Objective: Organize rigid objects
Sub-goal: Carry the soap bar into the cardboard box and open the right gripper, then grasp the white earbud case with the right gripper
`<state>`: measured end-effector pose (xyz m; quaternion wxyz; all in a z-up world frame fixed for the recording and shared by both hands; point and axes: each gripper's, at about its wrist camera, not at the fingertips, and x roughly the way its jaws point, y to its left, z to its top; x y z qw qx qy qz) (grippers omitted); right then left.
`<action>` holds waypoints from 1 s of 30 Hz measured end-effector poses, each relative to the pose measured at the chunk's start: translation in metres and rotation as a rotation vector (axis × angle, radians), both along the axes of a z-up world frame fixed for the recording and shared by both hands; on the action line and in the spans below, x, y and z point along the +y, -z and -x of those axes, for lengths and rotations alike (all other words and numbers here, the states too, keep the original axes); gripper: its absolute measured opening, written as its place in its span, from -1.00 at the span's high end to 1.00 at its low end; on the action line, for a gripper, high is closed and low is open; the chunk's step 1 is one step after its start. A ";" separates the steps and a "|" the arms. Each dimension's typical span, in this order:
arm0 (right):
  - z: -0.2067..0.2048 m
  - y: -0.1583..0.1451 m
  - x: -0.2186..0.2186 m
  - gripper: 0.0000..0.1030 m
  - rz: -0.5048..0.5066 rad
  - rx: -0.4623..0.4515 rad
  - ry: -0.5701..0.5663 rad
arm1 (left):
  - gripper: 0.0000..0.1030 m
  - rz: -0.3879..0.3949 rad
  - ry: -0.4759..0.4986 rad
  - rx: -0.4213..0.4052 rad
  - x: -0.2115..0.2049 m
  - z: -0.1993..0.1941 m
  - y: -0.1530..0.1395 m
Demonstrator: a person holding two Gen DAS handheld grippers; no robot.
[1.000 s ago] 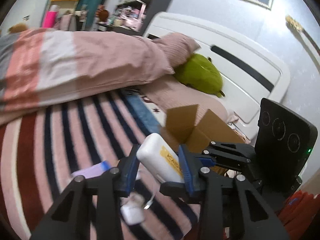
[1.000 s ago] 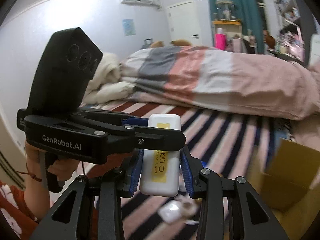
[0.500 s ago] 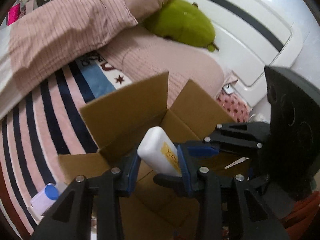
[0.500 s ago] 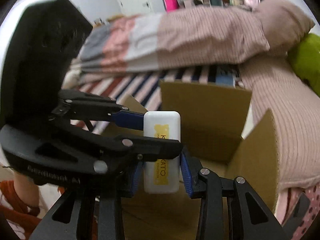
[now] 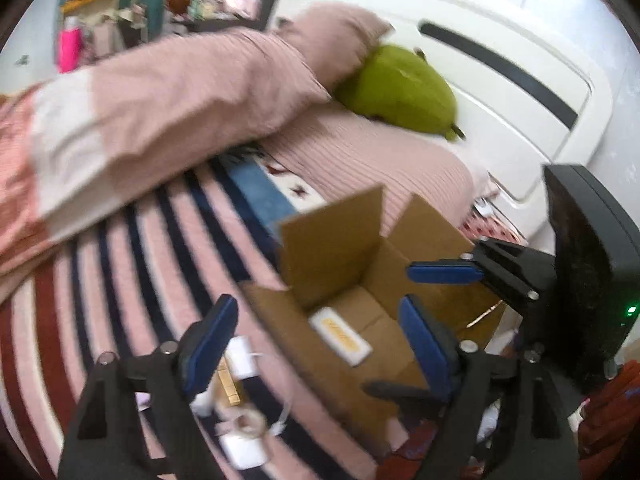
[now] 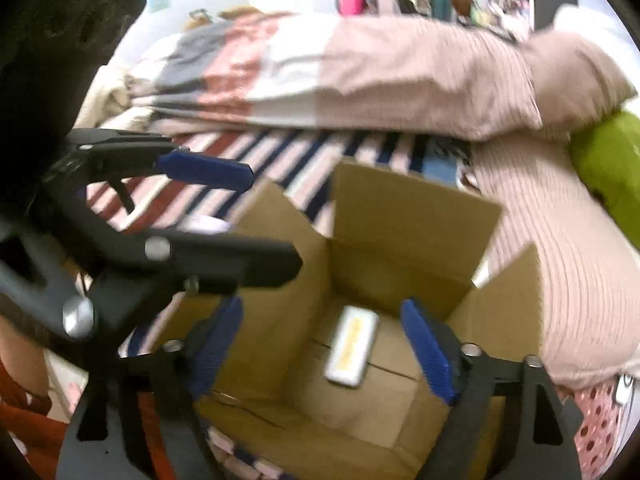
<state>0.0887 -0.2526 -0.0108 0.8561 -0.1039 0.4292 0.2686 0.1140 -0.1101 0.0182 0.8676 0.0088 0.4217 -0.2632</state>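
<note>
A white case with a yellow label (image 5: 339,335) lies flat on the floor of an open cardboard box (image 5: 332,248) on the striped bed. It also shows in the right wrist view (image 6: 351,346), inside the box (image 6: 412,216). My left gripper (image 5: 316,344) is open and empty, above the box's near left edge. My right gripper (image 6: 324,348) is open and empty, right over the box. Each gripper shows in the other's view, the right one (image 5: 444,272) and the left one (image 6: 204,170).
Small white items with a cable (image 5: 244,364) lie on the striped sheet left of the box. A folded pink quilt (image 5: 160,92), a pillow and a green plush (image 5: 400,88) lie beyond. The white headboard (image 5: 520,92) stands at the right.
Both grippers were shut on the white case over the box. Both have opened, and the case has dropped and now lies on the box floor.
</note>
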 end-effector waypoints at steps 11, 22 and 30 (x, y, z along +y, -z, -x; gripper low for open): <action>0.048 -0.017 0.106 -0.89 -0.143 -0.091 -0.176 | -0.60 -0.039 -0.309 -0.108 0.148 0.063 0.013; 0.083 0.079 0.152 -0.61 -0.174 0.005 -0.078 | -0.60 -0.011 -0.455 -0.059 0.206 0.096 0.096; 0.053 0.160 0.135 -0.18 -0.155 0.142 0.241 | -0.60 0.028 -0.474 -0.022 0.213 0.105 0.119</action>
